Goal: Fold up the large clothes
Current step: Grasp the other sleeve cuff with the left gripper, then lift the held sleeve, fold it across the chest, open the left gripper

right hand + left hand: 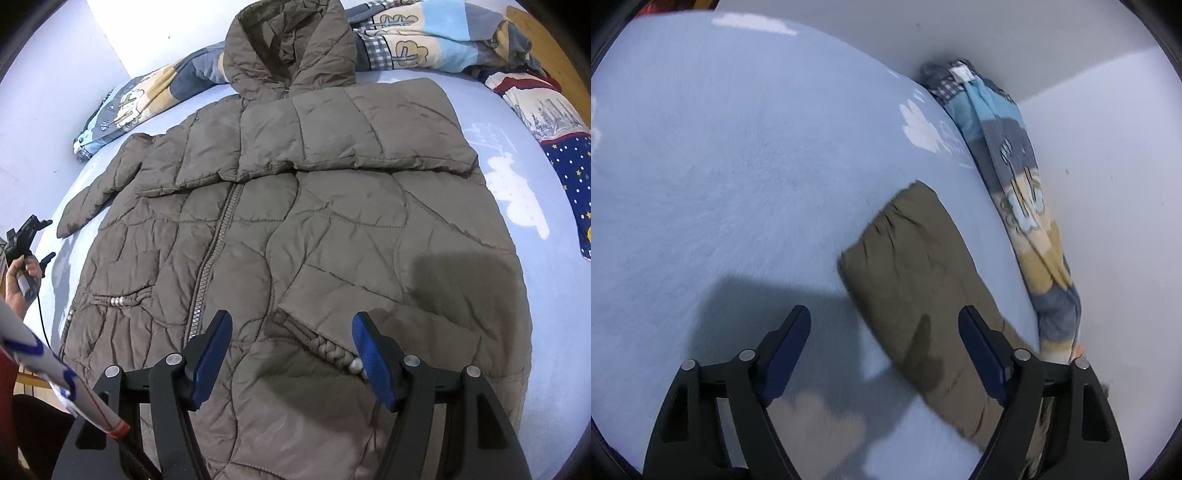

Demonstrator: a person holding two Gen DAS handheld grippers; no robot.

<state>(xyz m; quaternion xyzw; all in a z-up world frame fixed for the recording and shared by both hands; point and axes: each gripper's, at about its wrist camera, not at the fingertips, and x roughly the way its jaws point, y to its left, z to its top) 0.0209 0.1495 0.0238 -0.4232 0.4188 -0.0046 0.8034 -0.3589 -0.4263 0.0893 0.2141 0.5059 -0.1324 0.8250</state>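
A: The right gripper point(291, 347) is hovering over the coat's hem, jaws apart, gripping nothing. And the left gripper point(884, 345)?

B: Also standing apart and empty, hanging above the tip of one sleeve point(916, 280); the blur is making contact hard to judge.

A: The brown quilted coat point(295, 229) is lying zipped, front up, on the pale blue bed point(546, 280), its other sleeve folded across the chest, hood resting against the patterned quilt point(410, 40).

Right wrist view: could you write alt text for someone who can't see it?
A brown quilted hooded jacket lies flat, front up, on a pale blue bed sheet, one sleeve folded across its chest. The open right gripper hovers above its hem, empty; patterned bedding is bunched behind.
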